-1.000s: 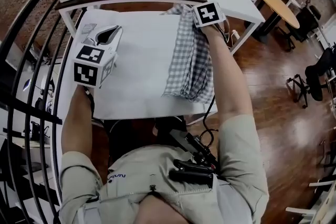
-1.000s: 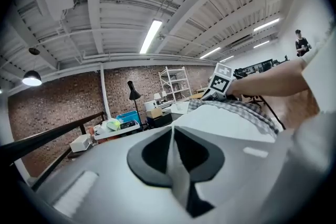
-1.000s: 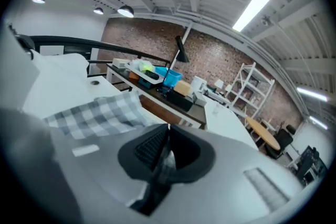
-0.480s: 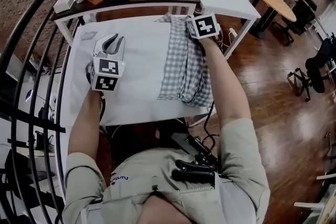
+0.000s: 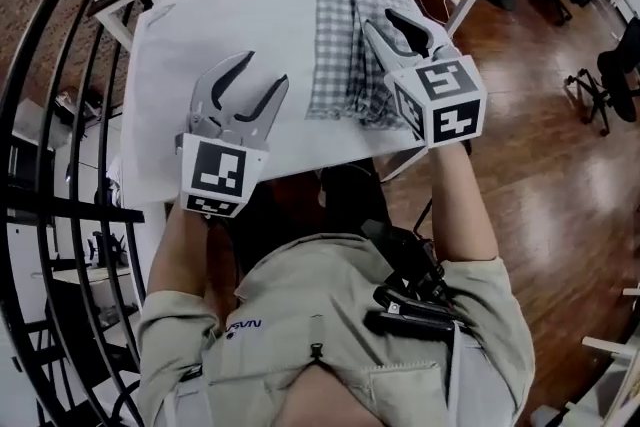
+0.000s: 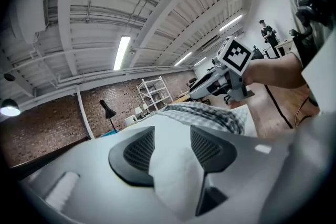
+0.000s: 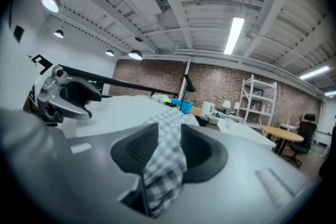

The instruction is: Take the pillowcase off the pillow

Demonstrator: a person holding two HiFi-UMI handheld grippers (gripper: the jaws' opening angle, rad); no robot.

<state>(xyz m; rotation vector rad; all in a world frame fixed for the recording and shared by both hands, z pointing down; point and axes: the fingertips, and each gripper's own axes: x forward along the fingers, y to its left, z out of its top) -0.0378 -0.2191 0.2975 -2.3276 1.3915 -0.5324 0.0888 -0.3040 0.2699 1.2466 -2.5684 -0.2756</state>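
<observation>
Clearly, only the gripper views show the gaps. The left gripper [image 6: 172, 132], jaws just opened wide, straddles the white pillow [image 6: 173, 181]. The right gripper [image 7: 169, 139], jaws just opened, loosely flanks the checked pillowcase [image 7: 165, 165], which stretches ahead.

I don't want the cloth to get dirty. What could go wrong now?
Both grippers' jaws have just been opening. A fold of the checked pillowcase lies between the right gripper's jaws, so drawing that hand back might snag it and drag it off the table onto the floor. Fabric of the white pillow sits between the left gripper's jaws too, so it might catch likewise.
</observation>
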